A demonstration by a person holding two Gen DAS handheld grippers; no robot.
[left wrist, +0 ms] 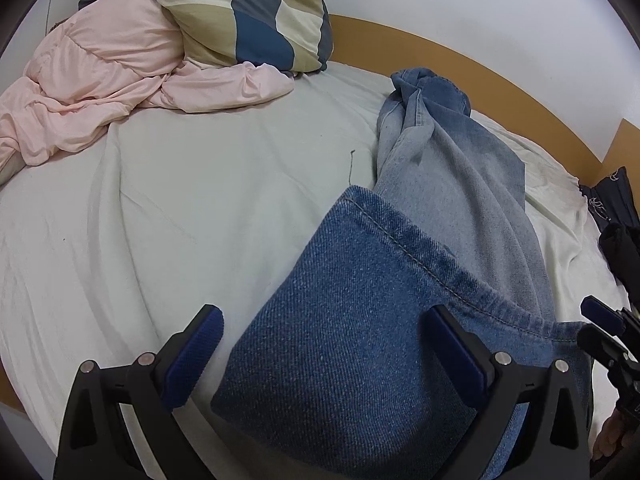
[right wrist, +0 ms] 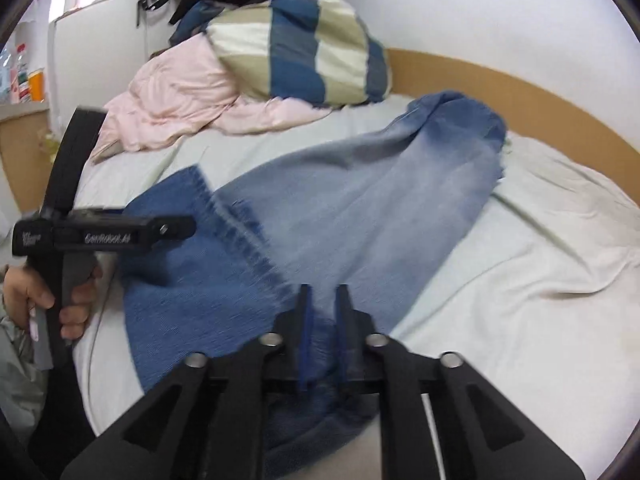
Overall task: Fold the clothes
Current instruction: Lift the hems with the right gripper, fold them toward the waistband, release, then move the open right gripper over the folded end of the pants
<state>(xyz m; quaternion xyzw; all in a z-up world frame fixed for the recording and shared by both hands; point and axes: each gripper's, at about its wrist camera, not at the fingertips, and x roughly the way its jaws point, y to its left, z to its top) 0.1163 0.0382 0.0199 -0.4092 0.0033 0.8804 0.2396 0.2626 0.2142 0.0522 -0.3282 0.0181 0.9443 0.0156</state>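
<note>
A pair of blue jeans (left wrist: 360, 320) lies on the bed, a dark blue part with a stitched hem folded over the paler legs (right wrist: 340, 208). My left gripper (left wrist: 328, 330) stands open and wide over the dark fold; the cloth runs between its blue-padded fingers (left wrist: 208, 336), which do not press on it. In the right wrist view my right gripper (right wrist: 323, 300) is open by a narrow gap just above the denim, and I see no cloth pinched by its pads. A hand (right wrist: 36, 292) holds the left gripper at the bed's near edge.
A white sheet (left wrist: 160, 220) covers the bed. At its far end lie a crumpled pink duvet (left wrist: 100, 80) and a blue, beige and cream checked pillow (left wrist: 248, 16). A wooden bed frame (left wrist: 480, 64) runs along the wall. Dark things (left wrist: 612, 196) sit at the right edge.
</note>
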